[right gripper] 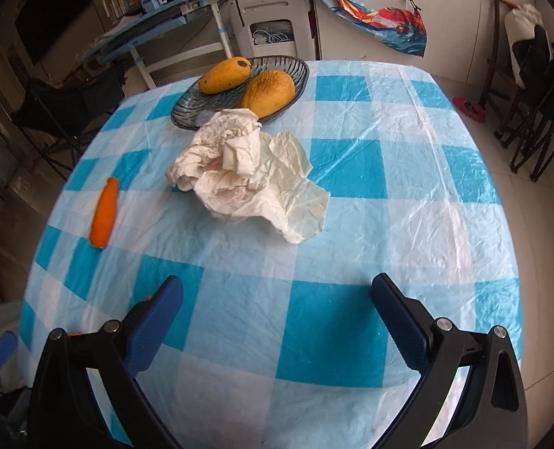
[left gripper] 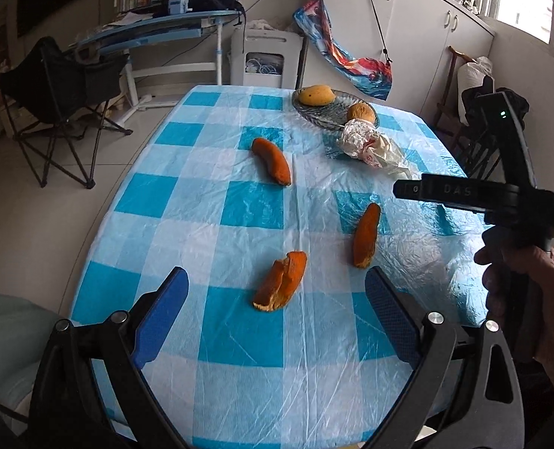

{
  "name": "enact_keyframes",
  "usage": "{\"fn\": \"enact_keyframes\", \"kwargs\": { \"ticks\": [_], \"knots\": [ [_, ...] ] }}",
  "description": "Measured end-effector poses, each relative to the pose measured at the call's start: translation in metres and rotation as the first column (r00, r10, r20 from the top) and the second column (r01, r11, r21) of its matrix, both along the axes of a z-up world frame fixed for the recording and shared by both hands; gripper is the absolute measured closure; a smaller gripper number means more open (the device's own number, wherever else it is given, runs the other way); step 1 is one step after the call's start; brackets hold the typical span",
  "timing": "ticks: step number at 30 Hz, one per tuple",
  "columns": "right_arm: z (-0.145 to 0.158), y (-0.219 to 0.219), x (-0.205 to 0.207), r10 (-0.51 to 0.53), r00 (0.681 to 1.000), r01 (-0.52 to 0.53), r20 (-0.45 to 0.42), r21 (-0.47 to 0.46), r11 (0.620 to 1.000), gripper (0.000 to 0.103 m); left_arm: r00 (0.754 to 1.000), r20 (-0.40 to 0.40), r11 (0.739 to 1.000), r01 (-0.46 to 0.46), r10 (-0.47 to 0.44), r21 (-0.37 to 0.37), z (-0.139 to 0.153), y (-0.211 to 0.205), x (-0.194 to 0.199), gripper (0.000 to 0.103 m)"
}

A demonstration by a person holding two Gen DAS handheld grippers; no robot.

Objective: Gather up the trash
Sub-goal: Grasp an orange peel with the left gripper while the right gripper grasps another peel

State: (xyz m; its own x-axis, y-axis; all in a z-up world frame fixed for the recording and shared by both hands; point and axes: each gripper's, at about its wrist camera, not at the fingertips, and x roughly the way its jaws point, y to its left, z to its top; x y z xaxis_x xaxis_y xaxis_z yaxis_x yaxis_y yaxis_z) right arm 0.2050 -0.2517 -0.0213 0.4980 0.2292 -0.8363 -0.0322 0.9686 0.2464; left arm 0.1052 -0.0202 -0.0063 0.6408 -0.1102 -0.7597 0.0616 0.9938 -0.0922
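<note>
My left claw (left gripper: pixel 277 295) hangs over the near end of the tabletop (left gripper: pixel 239 381), blue pads spread wide, nothing between them. Just ahead of it lies a split orange peel (left gripper: pixel 280 280), flat on the blue-and-white checked cover. A second peel (left gripper: pixel 367 235) sits to the right of that one, and a third peel (left gripper: pixel 272 161) lies farther out toward the middle. My right hand (left gripper: pixel 520 284) shows at the edge of the left view, wrapped round the black handle of the other tool.

My right claw (right gripper: pixel 277 307) is also wide apart and empty, held above the cover. Straight ahead of it is a crumpled white paper wrapper (right gripper: pixel 250 176), bunched up and lying on the tabletop, its far edge right against the glass fruit dish (right gripper: pixel 187 110). Two mangoes (right gripper: pixel 224 75) rest in that dish. One peel shows off to the left in the right view, well apart from the wrapper
</note>
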Motion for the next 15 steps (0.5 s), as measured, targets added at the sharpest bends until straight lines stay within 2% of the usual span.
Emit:
{"fn": "enact_keyframes", "kwargs": {
  "ticks": [3,5,8,9,10,13,15],
  "knots": [
    [0.011,-0.007,-0.004,-0.029,0.999,0.028,0.040,0.014,1.000,0.006,1.000,-0.011,1.000,0.014,-0.014,-0.003,-0.009,-0.003,0.010,0.011],
    [0.008,-0.004,-0.003,-0.017,1.000,0.017,-0.003,0.047,0.999,0.006,1.000,-0.012,1.000,0.025,-0.025,-0.009,-0.015,-0.005,0.014,0.016],
    [0.003,0.011,-0.009,0.015,0.999,-0.011,-0.043,0.099,0.995,0.006,0.997,-0.035,0.997,0.074,-0.073,0.010,-0.023,-0.011,0.017,0.043],
    [0.002,0.019,-0.010,0.039,0.998,-0.034,-0.047,0.103,0.994,0.006,0.995,-0.047,0.996,0.087,-0.086,0.020,-0.027,-0.012,0.018,0.058],
    [0.002,0.029,-0.013,0.064,0.997,-0.059,-0.046,0.096,0.994,0.006,0.994,-0.061,0.995,0.095,-0.093,0.020,-0.030,-0.012,0.019,0.068],
    [-0.001,0.055,-0.015,0.123,0.992,-0.122,-0.037,0.045,0.992,0.006,0.994,-0.065,0.996,0.093,-0.093,-0.001,-0.033,-0.006,0.020,0.083],
    [-0.005,0.066,-0.013,0.135,0.990,-0.134,-0.042,0.025,0.991,0.007,0.994,-0.068,0.996,0.082,-0.085,-0.043,-0.032,0.000,0.020,0.083]
  ]
}}
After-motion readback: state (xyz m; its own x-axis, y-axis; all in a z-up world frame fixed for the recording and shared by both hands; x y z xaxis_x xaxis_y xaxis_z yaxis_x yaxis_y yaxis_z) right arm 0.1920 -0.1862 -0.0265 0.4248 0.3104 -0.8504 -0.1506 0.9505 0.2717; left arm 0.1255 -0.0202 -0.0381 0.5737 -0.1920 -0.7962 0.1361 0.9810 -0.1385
